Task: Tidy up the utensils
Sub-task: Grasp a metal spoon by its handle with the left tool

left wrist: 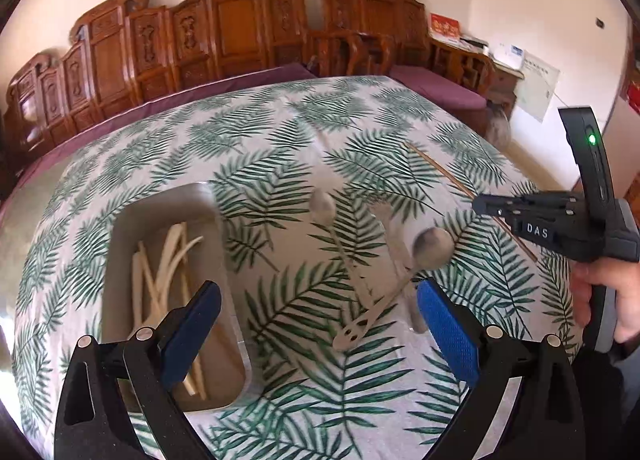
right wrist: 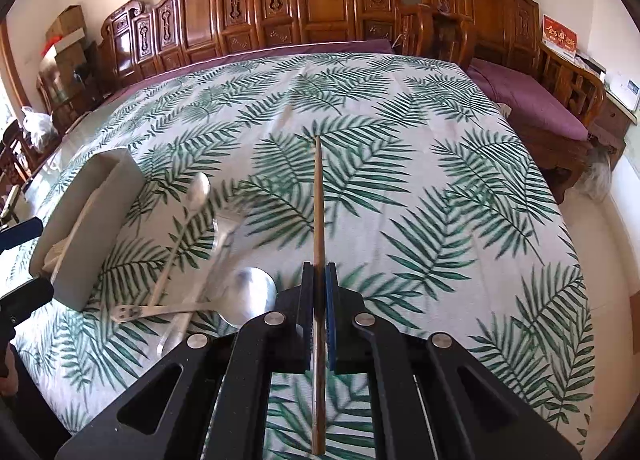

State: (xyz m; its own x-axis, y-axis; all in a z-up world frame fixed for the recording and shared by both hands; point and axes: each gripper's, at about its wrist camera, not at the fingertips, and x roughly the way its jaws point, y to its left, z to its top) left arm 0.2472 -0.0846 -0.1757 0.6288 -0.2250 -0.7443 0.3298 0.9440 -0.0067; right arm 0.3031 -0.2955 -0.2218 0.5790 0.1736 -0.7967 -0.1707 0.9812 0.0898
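Holding: our right tongs [right wrist: 319, 272] clamp a chopstick [right wrist: 318, 196].
Left tongs [left wrist: 318, 296]: apart, above spoons [left wrist: 430, 248].
Tray [left wrist: 208, 200]: nine o'clock.

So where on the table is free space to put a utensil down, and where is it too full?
Free: the wide leaf-print cloth right of the chopstick held by the right gripper, and the far strip before the purple cushion. Crowded: the patch between the grey tray and the chopstick, where the crossed metal spoons lie. The left gripper hangs open above it.
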